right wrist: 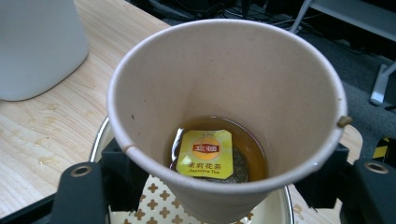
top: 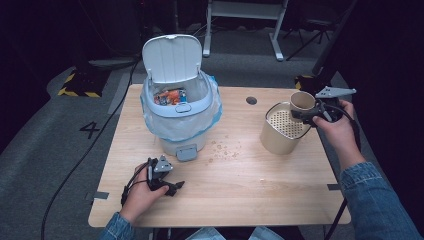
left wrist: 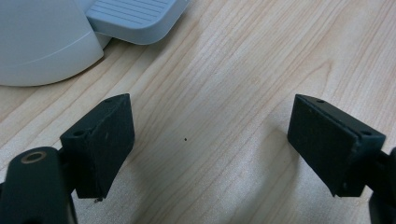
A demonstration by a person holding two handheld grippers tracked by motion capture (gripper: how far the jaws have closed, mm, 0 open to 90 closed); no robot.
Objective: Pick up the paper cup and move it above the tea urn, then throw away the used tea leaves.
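A beige paper cup [right wrist: 224,93] holds amber tea and a yellow tea-bag sachet [right wrist: 205,154] with a red logo; the cream metal strainer pot [top: 281,131] is cross-perforated.

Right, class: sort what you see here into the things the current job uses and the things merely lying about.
In use:
- beige paper cup with tea and a yellow tea bag
- right gripper, gripping the cup
- round beige strainer bucket beneath the cup

Lying about:
- white pedal bin, lid up
- crumbs on the wooden table
- left gripper, jaws open
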